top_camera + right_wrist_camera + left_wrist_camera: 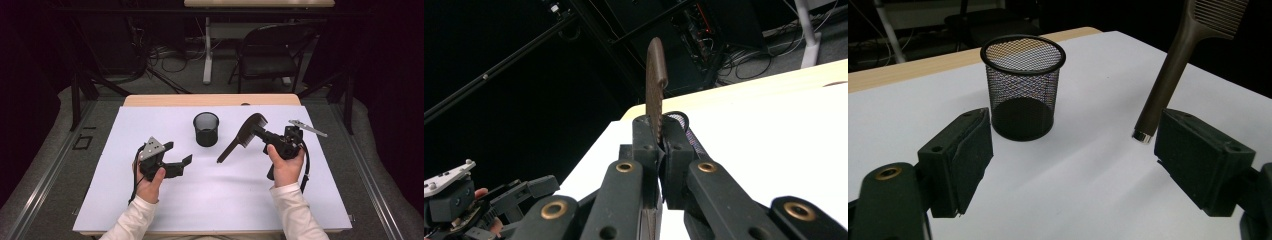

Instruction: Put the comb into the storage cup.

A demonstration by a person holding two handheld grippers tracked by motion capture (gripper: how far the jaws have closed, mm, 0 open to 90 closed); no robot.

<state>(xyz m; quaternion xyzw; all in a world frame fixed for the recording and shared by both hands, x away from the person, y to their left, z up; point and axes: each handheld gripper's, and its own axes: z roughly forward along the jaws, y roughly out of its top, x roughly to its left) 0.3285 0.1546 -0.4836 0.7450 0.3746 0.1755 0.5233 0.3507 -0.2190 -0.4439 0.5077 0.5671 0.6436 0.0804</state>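
The right gripper [262, 133] clamped a dark brown, long-handled comb [245, 134] right of centre; the left gripper [178, 154] gaped empty.

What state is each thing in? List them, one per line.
comb: lifted off the table, clamped in the right gripper, handle slanting down.
mesh cup: upright on the table, empty.
left gripper: open, holding nothing.
right gripper: shut on the comb.
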